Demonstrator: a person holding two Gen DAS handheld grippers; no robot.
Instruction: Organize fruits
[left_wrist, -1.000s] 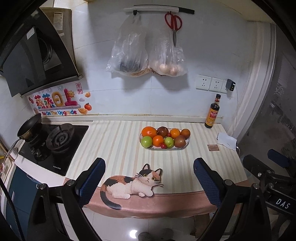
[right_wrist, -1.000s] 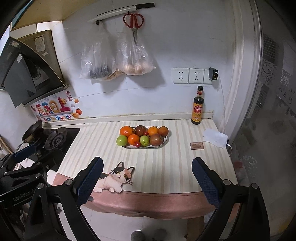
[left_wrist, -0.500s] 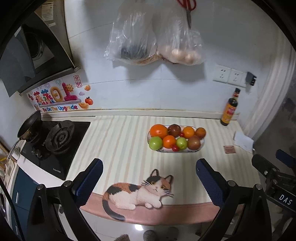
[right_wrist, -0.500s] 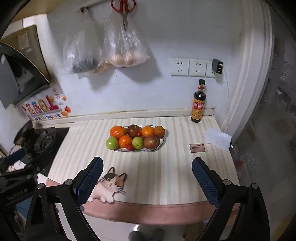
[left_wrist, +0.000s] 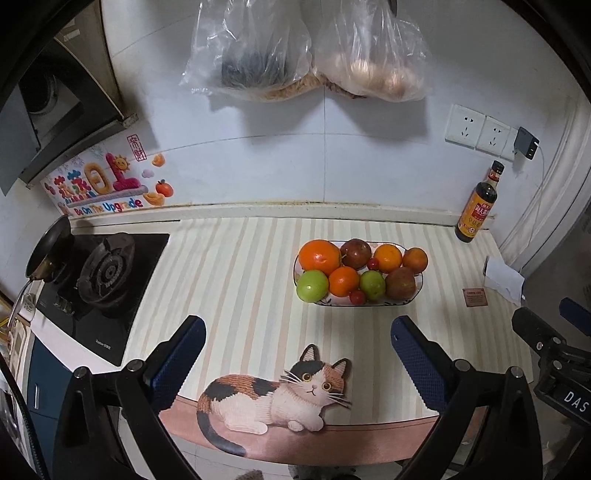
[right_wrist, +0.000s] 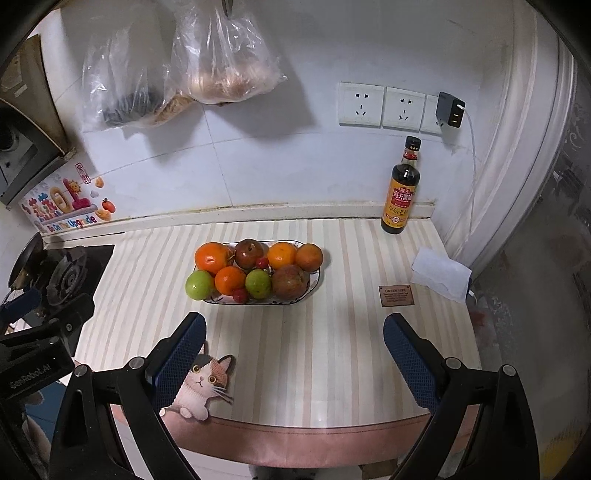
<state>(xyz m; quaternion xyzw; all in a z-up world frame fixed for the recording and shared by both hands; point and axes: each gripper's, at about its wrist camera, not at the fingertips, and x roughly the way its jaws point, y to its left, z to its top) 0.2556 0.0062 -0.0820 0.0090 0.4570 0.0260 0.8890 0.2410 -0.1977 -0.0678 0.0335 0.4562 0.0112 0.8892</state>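
An oval white plate (left_wrist: 413, 297) (right_wrist: 314, 286) on the striped counter mat holds several fruits: oranges (left_wrist: 319, 256) (right_wrist: 211, 256), two green ones (left_wrist: 312, 286) (right_wrist: 200, 284), dark reddish-brown ones (left_wrist: 400, 282) (right_wrist: 290, 281) and small red cherries (left_wrist: 357, 296). My left gripper (left_wrist: 297, 334) is open and empty, above the mat's front part, short of the plate. My right gripper (right_wrist: 293, 330) is open too, nothing between its fingers, in front of the plate's right end. Each gripper's body shows at the edge of the other's view.
A gas hob (left_wrist: 105, 273) with a small pan (left_wrist: 50, 247) lies at the left. A soy sauce bottle (right_wrist: 402, 188), a folded tissue (right_wrist: 441, 273) and a small brown card (right_wrist: 397, 295) sit at the right. Plastic bags (left_wrist: 255, 51) hang on the wall. A cat picture (left_wrist: 273, 395) marks the mat's front edge.
Both grippers have moved forward and down toward the counter; the fruit plate looks larger and nearer. The fruit has not moved. Both stay open.
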